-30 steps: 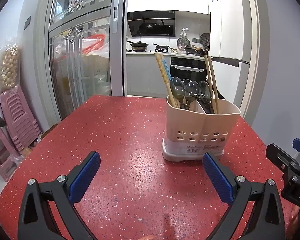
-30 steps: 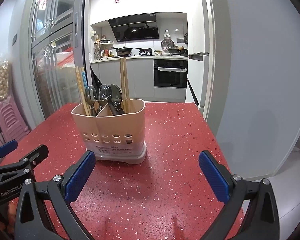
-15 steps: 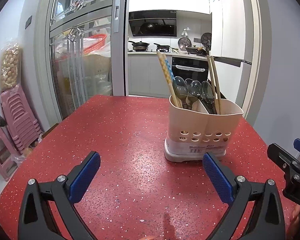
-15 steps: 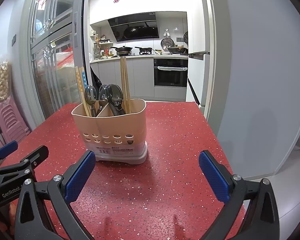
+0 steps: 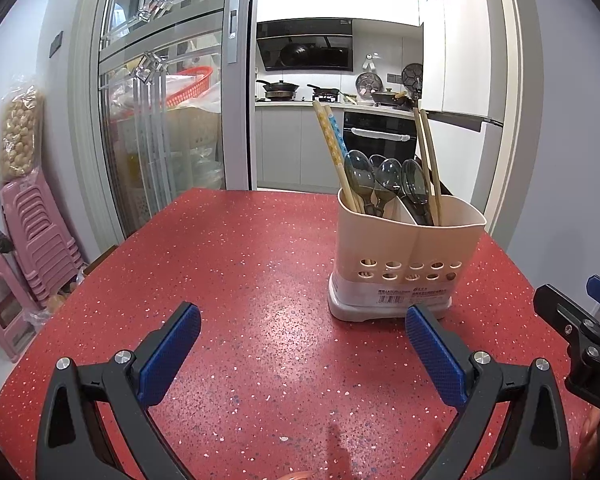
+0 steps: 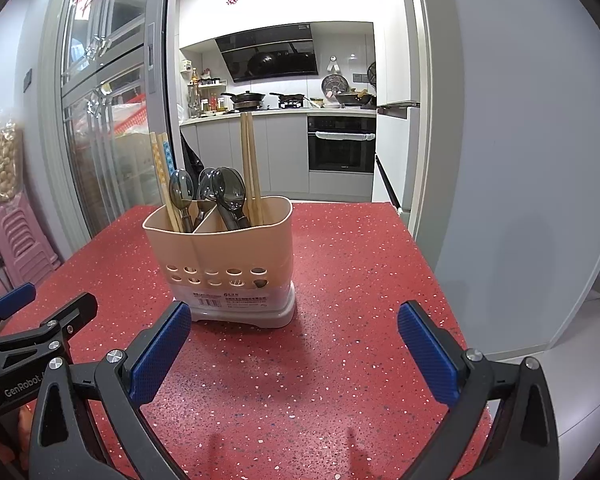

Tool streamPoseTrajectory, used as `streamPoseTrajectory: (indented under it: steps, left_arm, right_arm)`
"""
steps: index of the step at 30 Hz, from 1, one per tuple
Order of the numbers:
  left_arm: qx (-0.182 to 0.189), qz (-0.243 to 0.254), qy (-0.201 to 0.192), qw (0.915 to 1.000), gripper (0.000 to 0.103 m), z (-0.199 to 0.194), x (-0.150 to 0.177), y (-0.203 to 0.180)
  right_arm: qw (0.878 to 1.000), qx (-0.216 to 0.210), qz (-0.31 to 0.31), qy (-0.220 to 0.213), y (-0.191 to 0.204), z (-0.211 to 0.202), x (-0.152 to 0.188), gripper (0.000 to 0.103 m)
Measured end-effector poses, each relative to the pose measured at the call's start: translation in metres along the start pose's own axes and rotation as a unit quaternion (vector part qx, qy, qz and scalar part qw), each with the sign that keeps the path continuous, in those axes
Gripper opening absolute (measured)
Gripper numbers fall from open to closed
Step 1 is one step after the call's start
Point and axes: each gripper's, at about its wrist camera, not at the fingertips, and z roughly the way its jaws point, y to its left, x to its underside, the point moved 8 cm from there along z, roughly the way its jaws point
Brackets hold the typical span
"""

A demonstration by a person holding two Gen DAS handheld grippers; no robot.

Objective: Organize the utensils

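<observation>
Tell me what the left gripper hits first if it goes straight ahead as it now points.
Probably nothing soon: the left gripper points over bare red table, with the beige utensil holder ahead of its right finger, so that finger might clip it. Depth is unclear.

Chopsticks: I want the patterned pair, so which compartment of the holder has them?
The patterned chopsticks lean in the holder's left compartment; the pair in the right compartment is plain wood.

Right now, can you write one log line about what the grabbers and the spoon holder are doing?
left gripper: open, empty | right gripper: open, empty | beige plastic utensil holder: upright on red speckled table, holds spoons, chopsticks
</observation>
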Motion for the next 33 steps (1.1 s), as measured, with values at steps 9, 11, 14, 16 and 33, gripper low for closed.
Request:
streamPoseTrajectory:
  steps: [9,11,14,16,33]
  left_arm:
    - [0.002,0.000,0.002,1.0000,0.103,0.0002,0.0011,-0.0006]
    - [0.001,0.000,0.003,1.0000,0.103,0.0000,0.0014,-0.0003]
    - [0.002,0.001,0.003,1.0000,0.103,0.0000,0.0014,-0.0005]
    - [0.000,0.001,0.002,1.0000,0.103,-0.0001,0.0012,-0.0007]
    - [0.001,0.006,0.005,1.0000,0.103,-0.0013,0.0011,0.0006]
  right_arm:
    - [1.000,0.000,0.000,0.000,0.0001,0.0004,0.0002,0.103]
    - [1.000,0.000,-0.001,0.000,0.0005,0.0007,0.0003,0.103]
    - [1.000,0.000,0.000,0.000,0.0006,0.0005,0.0004,0.103]
    - [1.000,-0.001,0.000,0.000,0.0006,0.0003,0.0002,0.103]
    - [1.000,-0.002,-0.002,-0.001,0.0007,0.0001,0.0008,0.103]
